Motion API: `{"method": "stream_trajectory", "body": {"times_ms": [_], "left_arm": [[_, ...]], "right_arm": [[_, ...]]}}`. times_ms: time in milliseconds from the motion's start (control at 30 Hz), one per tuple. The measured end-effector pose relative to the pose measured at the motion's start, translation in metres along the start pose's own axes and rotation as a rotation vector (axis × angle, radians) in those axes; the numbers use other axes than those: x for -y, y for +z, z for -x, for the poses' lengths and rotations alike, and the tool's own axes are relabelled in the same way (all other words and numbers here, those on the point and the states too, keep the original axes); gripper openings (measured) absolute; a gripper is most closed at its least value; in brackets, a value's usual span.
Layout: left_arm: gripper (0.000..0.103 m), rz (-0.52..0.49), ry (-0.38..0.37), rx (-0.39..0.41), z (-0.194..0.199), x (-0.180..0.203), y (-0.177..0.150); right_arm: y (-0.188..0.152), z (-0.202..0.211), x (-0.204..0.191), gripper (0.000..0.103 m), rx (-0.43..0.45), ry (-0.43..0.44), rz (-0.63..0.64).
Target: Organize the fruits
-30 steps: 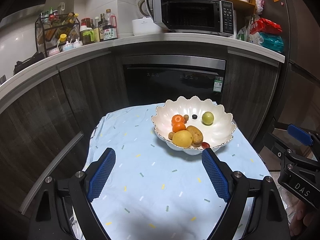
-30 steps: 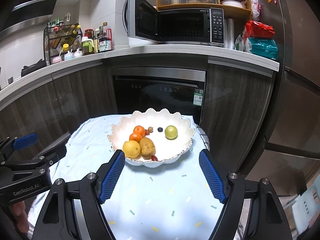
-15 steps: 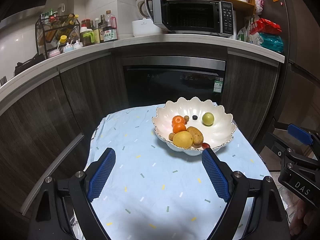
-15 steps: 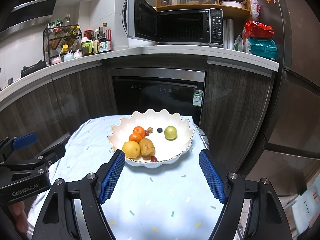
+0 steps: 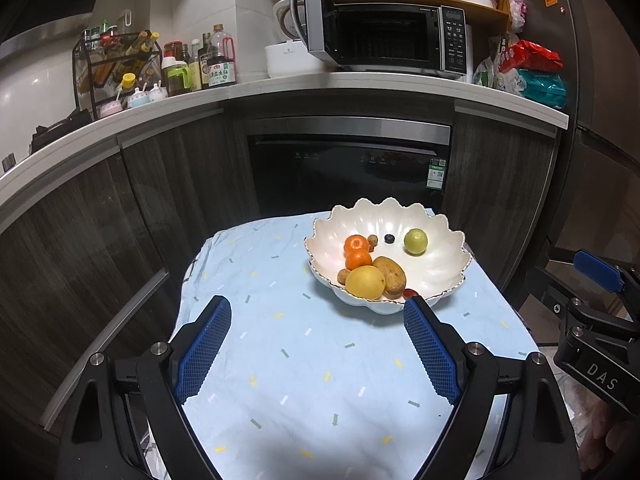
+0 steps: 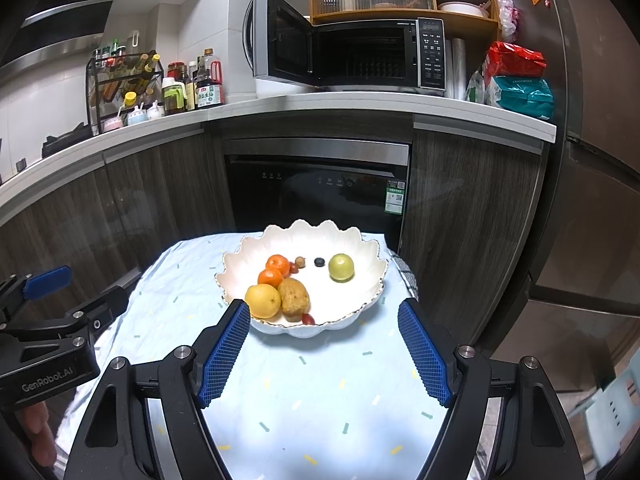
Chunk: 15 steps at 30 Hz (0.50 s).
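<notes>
Left claw (image 5: 316, 344): spread wide, holding nothing.
Right claw (image 6: 324, 348): spread wide, holding nothing.
White scalloped ceramic bowl (image 6: 356, 252): fruit inside.

Dim kitchen, overhead light on tablecloth (image 5: 304, 344), soft shadow under bowl (image 5: 436, 276), sharp focus, fisheye-bent vignetted edges

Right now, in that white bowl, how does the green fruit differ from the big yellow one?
The green fruit is smaller and sits alone toward the bowl's right; the yellow fruit is larger, at the near left rim, pressed against a brown potato-like piece. Both are round and lie in the bowl.
</notes>
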<state>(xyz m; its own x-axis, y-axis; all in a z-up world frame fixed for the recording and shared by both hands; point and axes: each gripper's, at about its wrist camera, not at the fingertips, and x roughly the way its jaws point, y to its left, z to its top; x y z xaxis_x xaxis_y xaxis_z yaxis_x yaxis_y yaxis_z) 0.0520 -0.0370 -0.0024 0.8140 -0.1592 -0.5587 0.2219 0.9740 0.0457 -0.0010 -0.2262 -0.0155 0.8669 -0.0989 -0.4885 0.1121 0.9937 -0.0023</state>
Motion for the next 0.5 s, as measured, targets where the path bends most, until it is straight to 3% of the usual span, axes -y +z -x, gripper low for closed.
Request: {"method": "stream_trajectory", "body": {"times_ms": [500], "left_arm": [[0.088,0.01,-0.016,-0.005,0.0006,0.0009,-0.0009]], "right_arm": [[-0.0006,0.0,0.0002,0.077,0.0,0.0,0.0]]}}
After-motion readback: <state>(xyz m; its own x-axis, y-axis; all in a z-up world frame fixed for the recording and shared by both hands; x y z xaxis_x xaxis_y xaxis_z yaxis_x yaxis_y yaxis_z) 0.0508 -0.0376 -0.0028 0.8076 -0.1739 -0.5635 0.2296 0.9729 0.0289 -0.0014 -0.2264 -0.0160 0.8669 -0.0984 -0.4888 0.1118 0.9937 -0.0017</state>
